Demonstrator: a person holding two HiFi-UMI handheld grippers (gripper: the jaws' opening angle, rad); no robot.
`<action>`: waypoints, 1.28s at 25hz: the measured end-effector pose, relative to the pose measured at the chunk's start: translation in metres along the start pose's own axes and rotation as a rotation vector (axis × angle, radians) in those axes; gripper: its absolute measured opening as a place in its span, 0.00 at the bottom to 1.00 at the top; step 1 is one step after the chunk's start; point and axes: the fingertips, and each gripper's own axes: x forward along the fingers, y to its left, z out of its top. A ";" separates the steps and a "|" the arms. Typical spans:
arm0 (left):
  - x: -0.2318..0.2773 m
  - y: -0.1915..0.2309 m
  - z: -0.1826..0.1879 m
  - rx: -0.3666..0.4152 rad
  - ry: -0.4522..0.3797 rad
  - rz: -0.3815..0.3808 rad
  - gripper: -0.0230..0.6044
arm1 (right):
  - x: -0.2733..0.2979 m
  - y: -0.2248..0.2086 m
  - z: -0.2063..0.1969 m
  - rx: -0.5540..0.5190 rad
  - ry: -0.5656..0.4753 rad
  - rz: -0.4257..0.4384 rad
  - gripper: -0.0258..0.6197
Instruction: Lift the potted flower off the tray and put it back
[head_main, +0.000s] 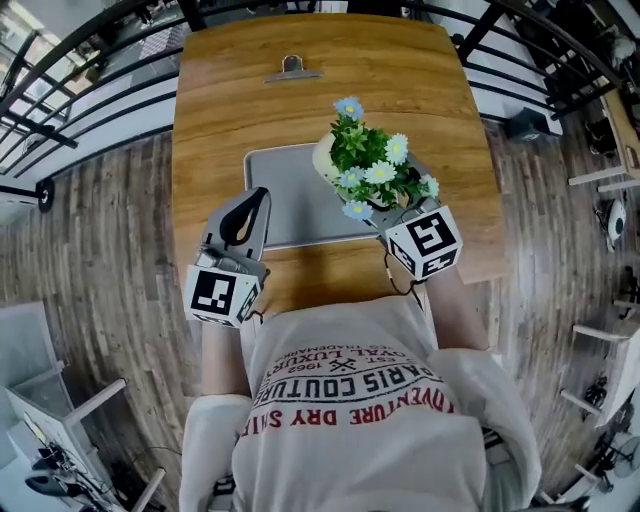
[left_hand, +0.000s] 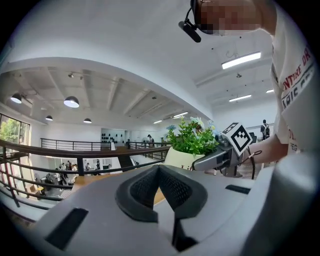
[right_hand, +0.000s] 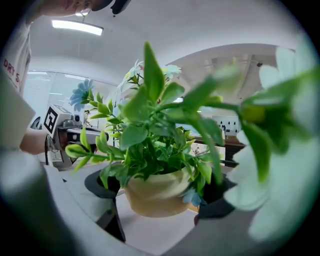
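Right gripper pinches the pot, apparently lifted above the tray; set-down remains, and left gripper sits pressed together, empty.

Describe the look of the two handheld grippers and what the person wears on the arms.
The left gripper and right gripper have light grey moulded bodies with black textured pads. The left cube and right cube are white with black square markers. A thin dark cable runs beside each cube. The person wears a white short-sleeved T-shirt with red print.
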 end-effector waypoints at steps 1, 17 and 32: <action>-0.001 0.000 0.003 0.007 -0.006 -0.004 0.06 | -0.007 -0.003 0.003 0.006 -0.008 -0.023 0.78; -0.011 0.014 0.013 0.038 -0.032 -0.016 0.06 | -0.027 -0.002 0.008 0.015 -0.019 -0.120 0.78; 0.006 -0.008 -0.023 -0.067 0.055 0.038 0.06 | 0.008 -0.007 -0.033 0.012 0.031 0.067 0.78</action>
